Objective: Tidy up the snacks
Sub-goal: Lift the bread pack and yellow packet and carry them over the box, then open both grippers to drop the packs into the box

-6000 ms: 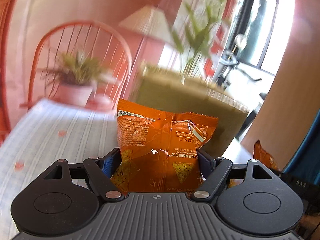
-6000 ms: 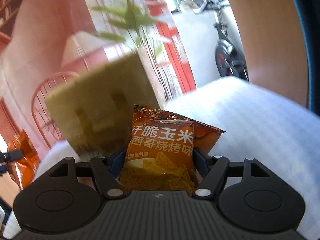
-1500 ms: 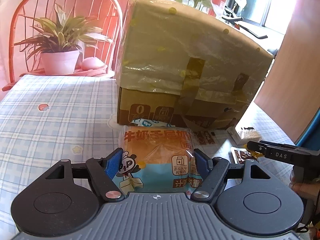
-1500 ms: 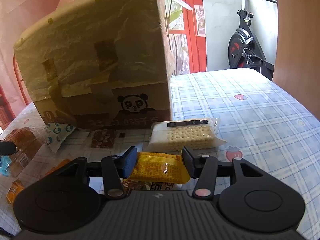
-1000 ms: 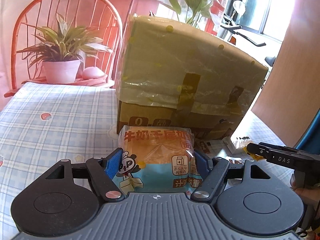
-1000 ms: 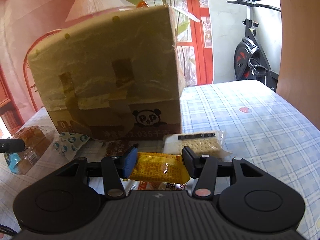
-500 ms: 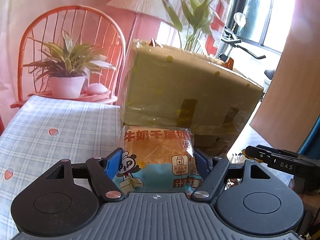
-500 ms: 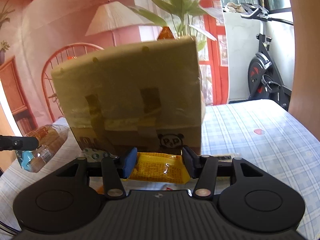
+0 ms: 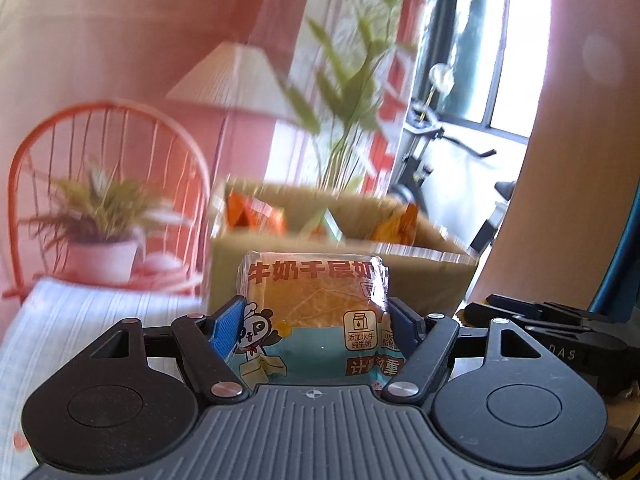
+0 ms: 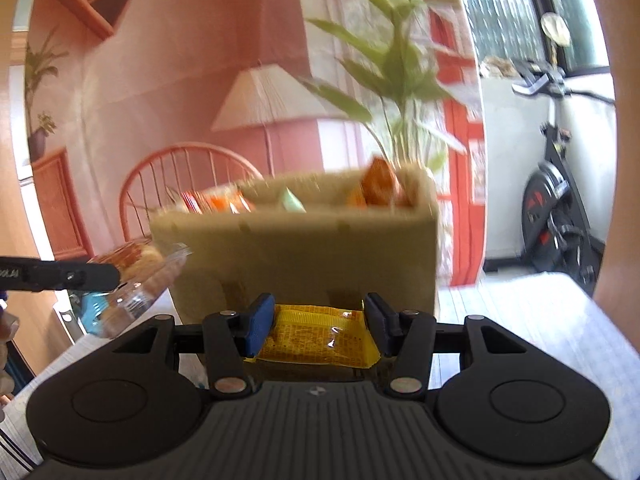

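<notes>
My left gripper point(image 9: 314, 312) is shut on a clear bread packet point(image 9: 314, 300) with a cartoon panda and a light blue base. In the right wrist view that packet point(image 10: 136, 276) hangs at the left, in the left gripper point(image 10: 104, 276). My right gripper point(image 10: 320, 320) is shut on a small yellow snack packet point(image 10: 320, 334). Both are held up in front of the open cardboard box point(image 9: 420, 280), near its rim. Orange snack bags point(image 9: 256, 212) stick out of the box point(image 10: 304, 252). In the left wrist view the right gripper point(image 9: 476, 309) shows at the right edge.
The box stands on a table with a checked cloth point(image 9: 100, 328). A potted plant point(image 9: 100, 232) sits on an orange chair point(image 9: 108, 120) behind the table. A tall leafy plant point(image 10: 396, 80) and a lamp point(image 10: 272, 100) stand behind the box. An exercise bike point(image 10: 560, 200) is at far right.
Both grippers have risen with their packets from table height to about the box's rim. The box's open top and the bags inside have come into sight.
</notes>
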